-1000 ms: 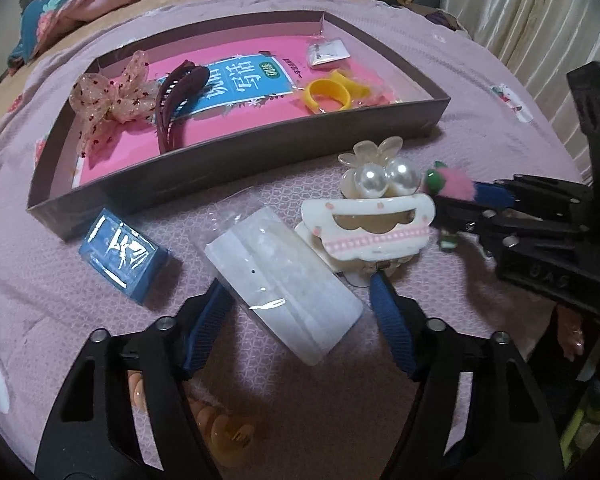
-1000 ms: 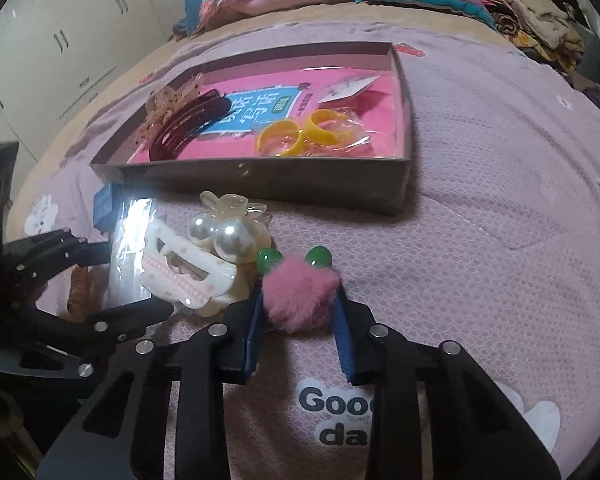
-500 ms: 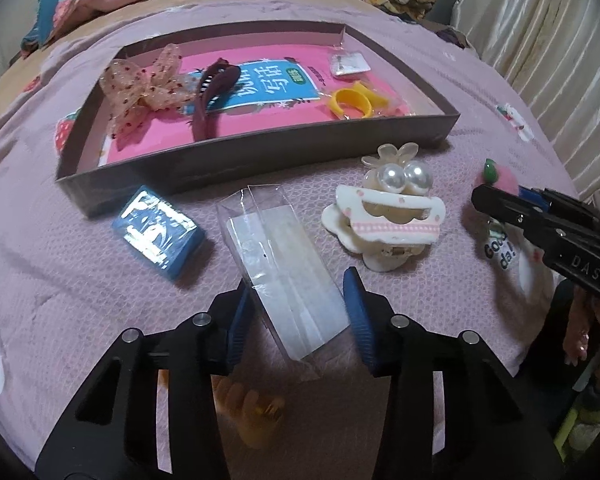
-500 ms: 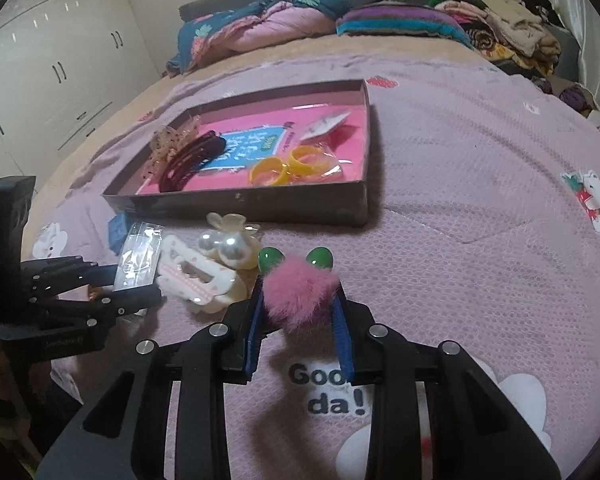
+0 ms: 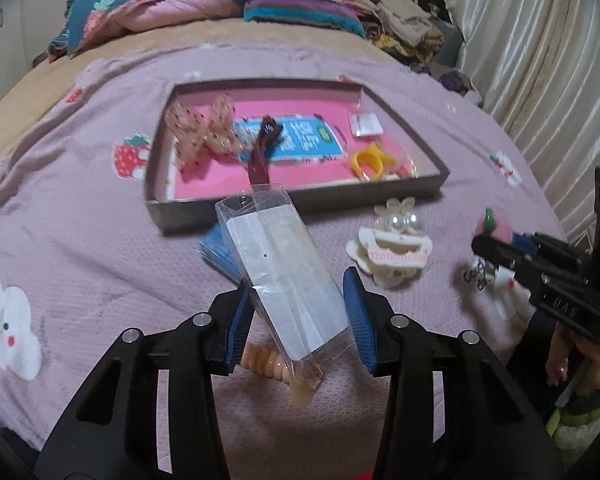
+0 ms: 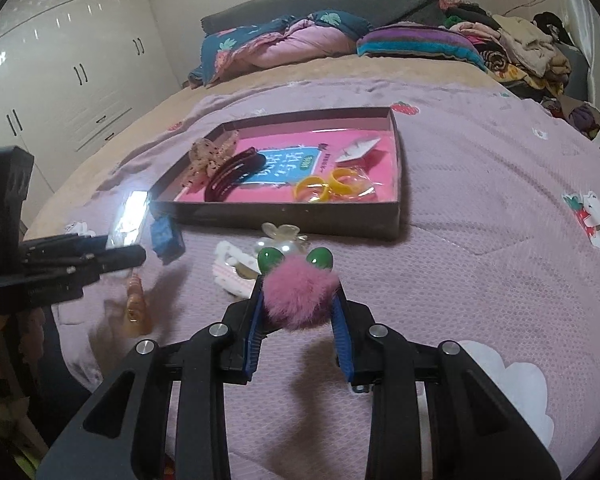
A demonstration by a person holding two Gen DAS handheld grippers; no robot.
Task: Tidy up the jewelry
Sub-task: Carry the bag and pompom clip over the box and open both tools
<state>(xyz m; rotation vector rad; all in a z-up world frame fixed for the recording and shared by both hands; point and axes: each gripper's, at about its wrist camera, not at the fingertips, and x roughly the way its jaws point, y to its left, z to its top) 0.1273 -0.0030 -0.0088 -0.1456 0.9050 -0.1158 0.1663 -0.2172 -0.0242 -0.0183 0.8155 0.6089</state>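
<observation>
Now left hand-held gripper [image 5: 300,312] is pinching the clear packet [image 5: 284,276], right hand-held gripper [image 6: 298,312] pinching the pink pompom clip [image 6: 298,296]; lowering both gently over the tray [image 5: 300,196] should be avoiding snags

Left wrist view: looks forward along its own fingers [image 5: 356,312], raised above the bed [image 5: 60,216] and angled down. The grey tray [image 5: 300,194] lies ahead of the fingertips; the other gripper enters from the right. Right wrist view: same arrangement, fingers [image 6: 342,340] low in frame, close over the bed [image 6: 480,240], the tray [image 6: 284,220] ahead and slightly left. Shared: tray, white hair clip [image 5: 392,250] [image 6: 232,270], blue box [image 6: 165,238].
</observation>
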